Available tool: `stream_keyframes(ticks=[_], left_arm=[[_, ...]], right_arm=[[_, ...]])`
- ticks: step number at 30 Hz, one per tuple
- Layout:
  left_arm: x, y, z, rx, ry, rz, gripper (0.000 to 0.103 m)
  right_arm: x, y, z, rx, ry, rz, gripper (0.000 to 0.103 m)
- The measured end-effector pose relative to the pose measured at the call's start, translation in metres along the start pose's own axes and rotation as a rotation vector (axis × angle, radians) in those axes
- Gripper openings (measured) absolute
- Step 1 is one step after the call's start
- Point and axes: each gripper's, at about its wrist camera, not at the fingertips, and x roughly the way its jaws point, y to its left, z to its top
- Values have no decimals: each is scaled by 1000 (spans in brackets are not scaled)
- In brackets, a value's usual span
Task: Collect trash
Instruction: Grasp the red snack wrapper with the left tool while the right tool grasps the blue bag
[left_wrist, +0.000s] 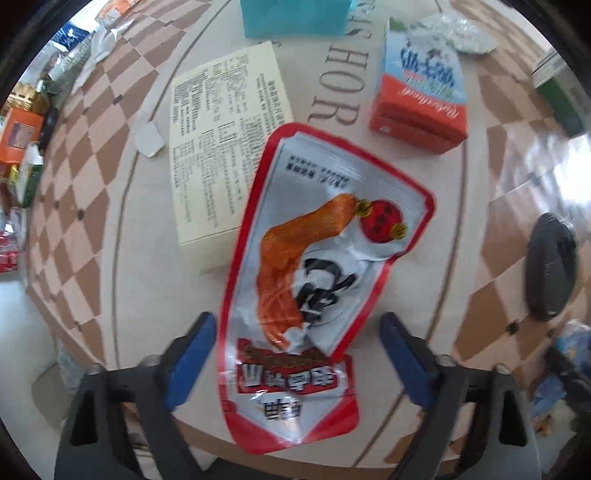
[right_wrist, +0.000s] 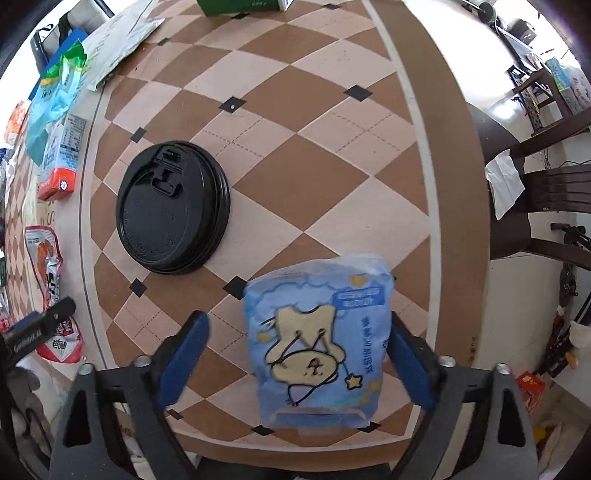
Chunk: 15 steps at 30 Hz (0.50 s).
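Left wrist view: left gripper (left_wrist: 299, 354) points down at the table (left_wrist: 110, 236), jaws apart. A red-bordered silver snack wrapper (left_wrist: 314, 280) lies flat between the two blue pads (left_wrist: 192, 365), nearer the left-hand pad in the picture; whether that pad touches it I cannot tell, and the other pad stands clear. The wrapper shows an orange chicken foot, a red lantern and Chinese characters. Its upper end overlaps a cream box (left_wrist: 221, 158) printed with fine text, too small to read. Beyond, a red and blue milk carton (left_wrist: 421, 92) with script lettering I cannot make out, and a teal box (left_wrist: 295, 16). Large letters "HOR" are printed on the tablecloth. A black lid (left_wrist: 550, 266) sits near the right edge. Right wrist view: right gripper (right_wrist: 299, 354) also points down, jaws apart. A blue tissue pack (right_wrist: 317, 339) with a cartoon bear and a star lies on the checked cloth between the pads, just beside the right-hand pad (right_wrist: 410, 365), well clear of the other. Its Chinese writing is blurred. The black lid (right_wrist: 173, 206) lies apart to the upper left.
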Motion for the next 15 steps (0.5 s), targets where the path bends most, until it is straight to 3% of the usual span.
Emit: stream_keyframes(ticks=[1,4,5,7,9,10,12,15], left_arm=[[0,0,-1,-2,10,-26,68],[-6,-2,-5,11,-15,-10,58],[-9,-4,-6,13,-25,-11,49],[-14,-5,-10,7,-26,-17,44],[-18,-4,-16,-2,-33,-25,37],[-20,-5,-19,1,-43,-23,33],[-32,-7,-25,10,-67,-33,11],[-46,-13,-25,11,-82,-45,6]], right_arm=[[3,2,1,-7,8,1,78],[2,6,0,-41,-23,-32,69],[1,7,-1,-50,-36,-42,66],[-2,7,-5,-60,-59,-46,47],[-6,10,-11,-56,-64,-28,37],[-7,9,-13,-50,-64,-16,34],[-9,7,-16,-53,-67,-7,30],[-15,7,-22,-50,-78,15,26]])
